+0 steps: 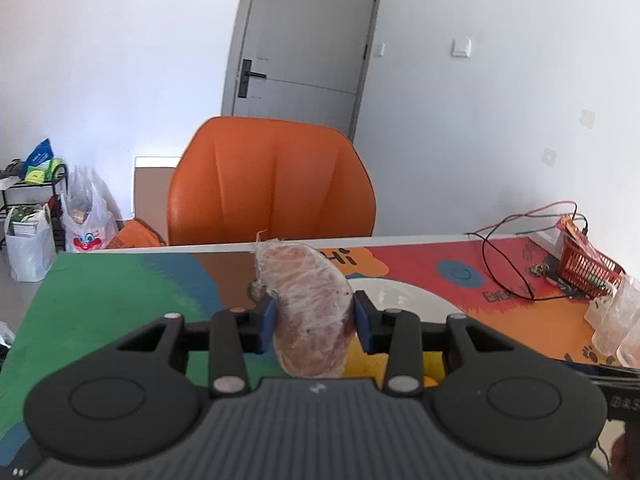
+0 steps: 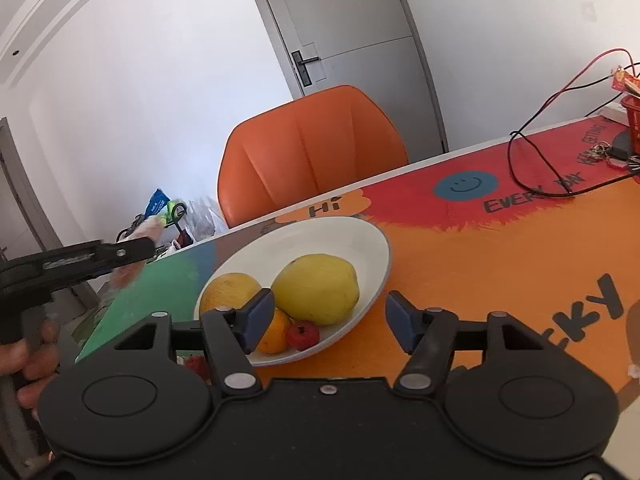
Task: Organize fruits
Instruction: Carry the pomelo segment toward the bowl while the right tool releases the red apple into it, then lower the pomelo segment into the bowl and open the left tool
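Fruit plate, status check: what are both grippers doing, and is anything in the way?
Left gripper shut on wrapped fruit, held above table. Right gripper open, empty, at the plate. Plate holds four fruits. Nothing blocking.

A plate sits on the table before a chair; in it lie a mango, melon, orange and berry; a basket stands far right
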